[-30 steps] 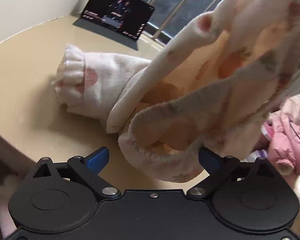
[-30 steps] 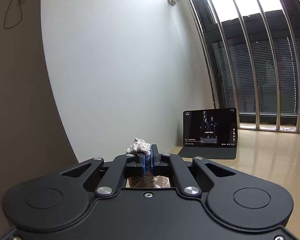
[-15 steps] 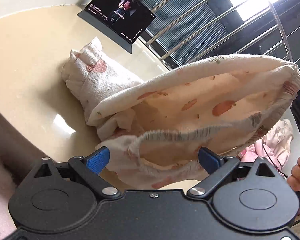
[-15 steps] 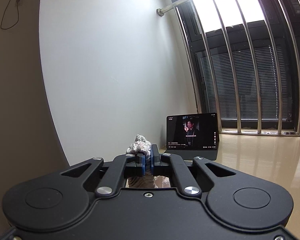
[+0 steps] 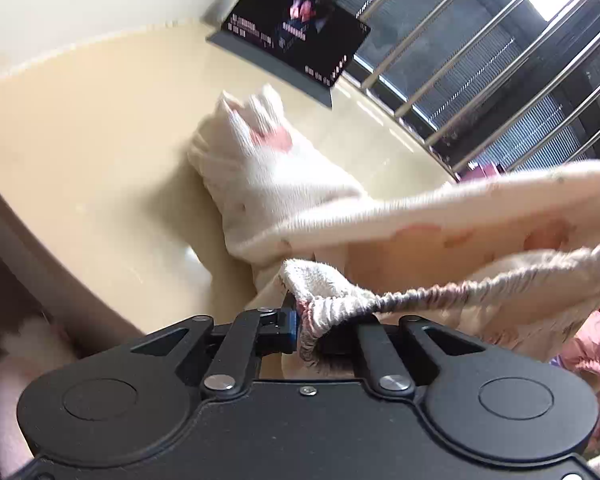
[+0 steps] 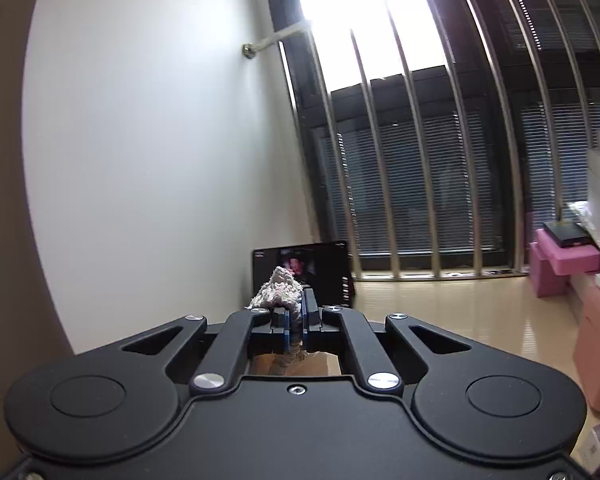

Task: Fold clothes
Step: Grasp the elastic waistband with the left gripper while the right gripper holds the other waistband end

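Observation:
Small cream trousers with pink and orange prints hang over the beige table; one ruffled leg end rests on the table. My left gripper is shut on the elastic waistband, which stretches taut to the right. My right gripper is shut on a bunched bit of the same cream fabric, held up high facing the wall and window. The rest of the garment is hidden in the right wrist view.
A tablet stands at the table's far edge, its screen lit; it also shows in the right wrist view. Barred window behind it. Pink clothes lie at right. Pink boxes stand by the window.
My left gripper has closed on the waistband; it was open before. The waistband is now pulled taut. The right gripper has turned right and tilted upward, still holding fabric.

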A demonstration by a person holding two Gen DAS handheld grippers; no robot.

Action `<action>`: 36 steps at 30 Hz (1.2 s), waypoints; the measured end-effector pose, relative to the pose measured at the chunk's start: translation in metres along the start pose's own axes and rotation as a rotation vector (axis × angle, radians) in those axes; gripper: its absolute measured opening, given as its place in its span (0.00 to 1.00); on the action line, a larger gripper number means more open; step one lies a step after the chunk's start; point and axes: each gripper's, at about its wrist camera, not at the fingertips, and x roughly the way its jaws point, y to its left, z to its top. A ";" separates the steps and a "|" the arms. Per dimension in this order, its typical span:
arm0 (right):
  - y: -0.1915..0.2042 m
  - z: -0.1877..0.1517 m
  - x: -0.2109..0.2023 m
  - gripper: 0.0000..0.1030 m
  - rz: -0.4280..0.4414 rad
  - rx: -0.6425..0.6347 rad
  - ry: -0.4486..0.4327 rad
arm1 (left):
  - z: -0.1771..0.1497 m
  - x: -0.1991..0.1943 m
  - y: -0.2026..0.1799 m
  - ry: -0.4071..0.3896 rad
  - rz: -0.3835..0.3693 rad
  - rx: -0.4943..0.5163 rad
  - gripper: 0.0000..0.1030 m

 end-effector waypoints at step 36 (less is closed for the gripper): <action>-0.012 0.176 0.051 0.05 -0.248 -0.142 0.218 | 0.182 -0.125 -0.224 -0.523 0.178 0.637 0.06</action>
